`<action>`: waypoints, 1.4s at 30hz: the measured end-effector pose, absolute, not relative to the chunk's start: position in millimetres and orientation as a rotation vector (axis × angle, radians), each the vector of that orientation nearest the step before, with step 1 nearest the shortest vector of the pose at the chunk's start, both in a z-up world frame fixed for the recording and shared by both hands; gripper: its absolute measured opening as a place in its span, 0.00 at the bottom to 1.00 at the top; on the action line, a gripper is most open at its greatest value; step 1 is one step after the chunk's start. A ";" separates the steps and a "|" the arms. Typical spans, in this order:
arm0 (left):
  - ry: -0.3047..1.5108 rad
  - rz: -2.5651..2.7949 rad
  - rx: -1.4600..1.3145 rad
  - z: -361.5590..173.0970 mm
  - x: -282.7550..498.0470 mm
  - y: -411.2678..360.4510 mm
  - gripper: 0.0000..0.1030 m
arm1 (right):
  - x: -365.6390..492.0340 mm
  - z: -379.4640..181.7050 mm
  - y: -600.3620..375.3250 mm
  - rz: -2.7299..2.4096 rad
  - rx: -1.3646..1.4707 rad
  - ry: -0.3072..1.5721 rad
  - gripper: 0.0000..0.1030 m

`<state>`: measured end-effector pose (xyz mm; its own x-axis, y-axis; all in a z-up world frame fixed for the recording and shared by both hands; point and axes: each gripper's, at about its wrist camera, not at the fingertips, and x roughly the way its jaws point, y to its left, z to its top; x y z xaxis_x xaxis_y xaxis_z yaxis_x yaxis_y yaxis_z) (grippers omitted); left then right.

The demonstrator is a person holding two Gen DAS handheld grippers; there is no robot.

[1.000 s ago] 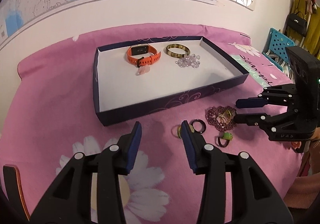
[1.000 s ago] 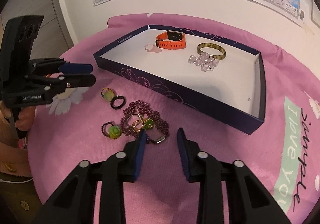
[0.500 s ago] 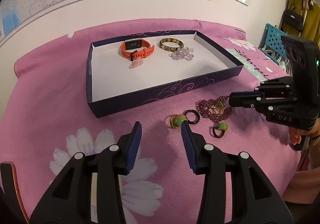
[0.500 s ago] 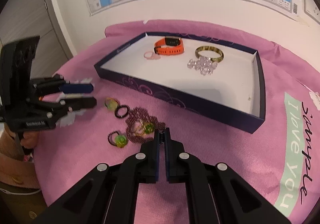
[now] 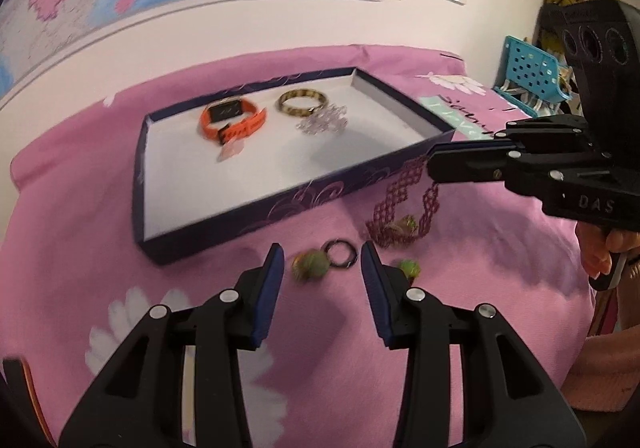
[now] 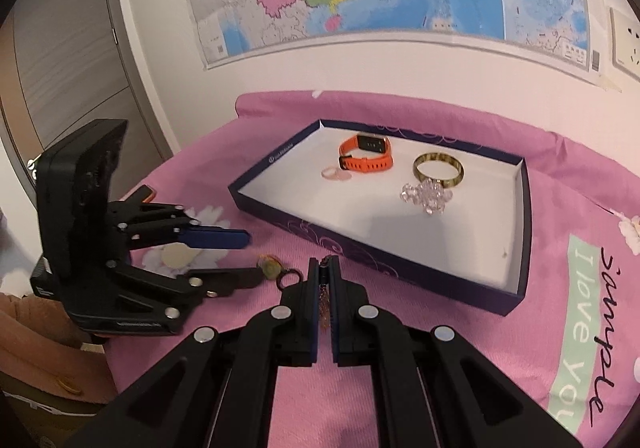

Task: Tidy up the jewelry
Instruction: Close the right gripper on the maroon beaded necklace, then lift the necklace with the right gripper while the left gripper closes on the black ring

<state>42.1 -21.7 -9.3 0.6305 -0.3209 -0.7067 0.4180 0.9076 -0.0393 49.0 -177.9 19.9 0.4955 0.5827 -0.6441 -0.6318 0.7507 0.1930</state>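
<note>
Your right tool (image 5: 434, 168) is clamped on the maroon beaded bracelet (image 5: 404, 200), which dangles below its tips beside the box (image 5: 280, 204), presumably for dropping in, while your left tool (image 5: 322, 268) sits half-open and empty, loose rings (image 5: 320, 262) just ahead.

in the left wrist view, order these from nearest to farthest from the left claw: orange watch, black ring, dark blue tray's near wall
1. black ring, on the pink cloth just ahead of the left claw.
2. dark blue tray, its near wall beyond the ring.
3. orange watch, inside the tray toward its far side.
</note>
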 end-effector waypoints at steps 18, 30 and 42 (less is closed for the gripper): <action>0.865 -0.495 0.122 -28.7 61.7 -32.4 0.26 | 51.2 15.8 -188.1 0.732 -0.034 0.754 0.03; 0.864 -0.440 0.089 -28.1 60.6 -11.9 0.33 | 49.9 18.3 -184.0 0.749 -0.032 0.742 0.03; 0.878 -0.432 0.148 -32.5 56.5 -23.1 0.22 | 51.6 24.4 -179.7 0.761 -0.039 0.725 0.03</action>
<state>56.5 -23.1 -32.5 0.5589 -0.3051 -0.7711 0.4250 0.9038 -0.0496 51.6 -179.7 24.4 0.4972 0.6153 -0.6117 -0.6409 0.7357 0.2192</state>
